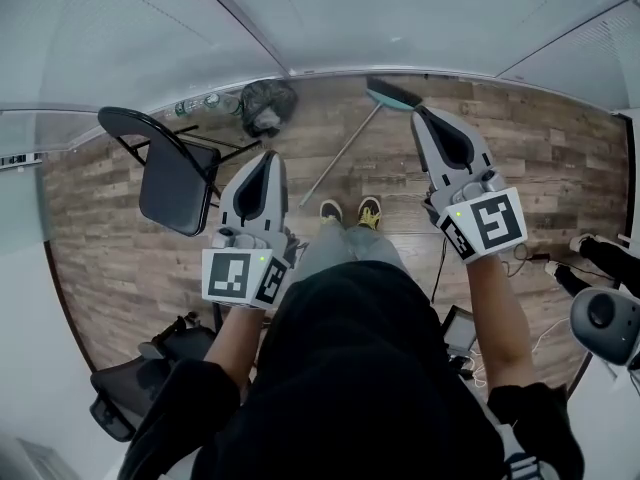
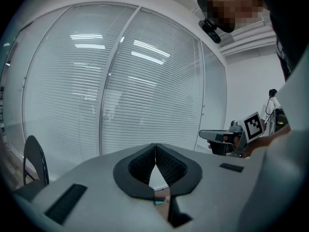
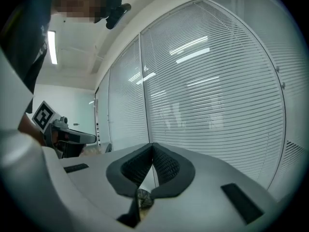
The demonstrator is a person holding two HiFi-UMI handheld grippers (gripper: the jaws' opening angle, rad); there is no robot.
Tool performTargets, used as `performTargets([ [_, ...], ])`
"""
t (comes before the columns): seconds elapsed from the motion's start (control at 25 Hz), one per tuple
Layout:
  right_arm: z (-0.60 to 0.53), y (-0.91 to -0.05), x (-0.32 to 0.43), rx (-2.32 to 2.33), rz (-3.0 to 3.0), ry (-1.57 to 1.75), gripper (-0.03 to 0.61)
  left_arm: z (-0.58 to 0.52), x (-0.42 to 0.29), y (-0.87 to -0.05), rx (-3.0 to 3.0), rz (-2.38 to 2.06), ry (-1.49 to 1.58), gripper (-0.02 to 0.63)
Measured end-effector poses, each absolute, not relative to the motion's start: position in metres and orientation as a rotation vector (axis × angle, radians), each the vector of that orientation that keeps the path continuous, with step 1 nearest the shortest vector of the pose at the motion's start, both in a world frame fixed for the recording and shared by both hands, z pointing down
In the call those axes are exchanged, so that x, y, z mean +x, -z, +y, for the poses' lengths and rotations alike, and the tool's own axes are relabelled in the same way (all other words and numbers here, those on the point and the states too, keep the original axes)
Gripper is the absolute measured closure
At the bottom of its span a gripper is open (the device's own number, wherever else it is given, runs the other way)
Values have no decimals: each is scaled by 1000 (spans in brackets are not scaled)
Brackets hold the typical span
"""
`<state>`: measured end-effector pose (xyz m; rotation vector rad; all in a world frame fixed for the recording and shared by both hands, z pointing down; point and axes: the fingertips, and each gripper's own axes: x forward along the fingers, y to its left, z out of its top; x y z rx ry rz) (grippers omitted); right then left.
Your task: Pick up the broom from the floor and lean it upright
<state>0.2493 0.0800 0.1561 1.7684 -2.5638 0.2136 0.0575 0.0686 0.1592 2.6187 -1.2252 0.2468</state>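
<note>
- Edges first: the wood-plank floor (image 1: 480,138) stops at a glass wall with white slatted blinds (image 1: 400,18) across the top of the head view. A pale wall closes off the left side.
- The task thing: one teal-headed broom with a thin pale handle (image 1: 345,151) is lying flat on the floor. Its head is right by the base of the blinds, and the handle runs diagonally back toward the person's two dark shoes (image 1: 350,211).
- Open room: there's a decent stretch of bare planks right of the broom, out to some loose cables (image 1: 540,258) near the right edge.
- The left side is tighter. One black folding chair (image 1: 175,178) stands there, and one dark crumpled bag (image 1: 268,103) sits against the wall between the chair and the broom head.
- There are bottles next to the bag, too small for me to count.
- One black office chair (image 1: 130,398) is down at the lower left, beside the person.
- Two grippers, both held above the floor. My left gripper (image 1: 270,158) has its jaws pressed together with nothing between them.
- My right gripper (image 1: 418,111) is the same, jaws closed and empty. In the head view the broom lies between the two, and neither one touches it.
</note>
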Motion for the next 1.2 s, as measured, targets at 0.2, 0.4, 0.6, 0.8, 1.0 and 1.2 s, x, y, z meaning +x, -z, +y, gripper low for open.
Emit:
performTargets([
  [0.2, 63, -158, 252, 1774, -2546, -205, 562, 48, 62, -158, 2627, -1216, -241, 592],
  [0.4, 41, -158, 234, 1758, -2524, -181, 561, 22, 45, -159, 2623, -1217, -206, 592],
  [0.6, 13, -154, 194, 1675, -2518, -156, 563, -2, 10, -154, 2607, -1247, -145, 592],
  [0.8, -18, -158, 143, 1520, -2513, -90, 561, -36, -40, -160, 2553, -1328, -97, 592],
  [1.0, -47, -167, 100, 1339, -2511, -23, 561, -63, -79, -173, 2492, -1396, -76, 592],
  [1.2, -68, -188, 82, 1160, -2513, -49, 561, -70, -87, -197, 2418, -1418, -106, 592],
])
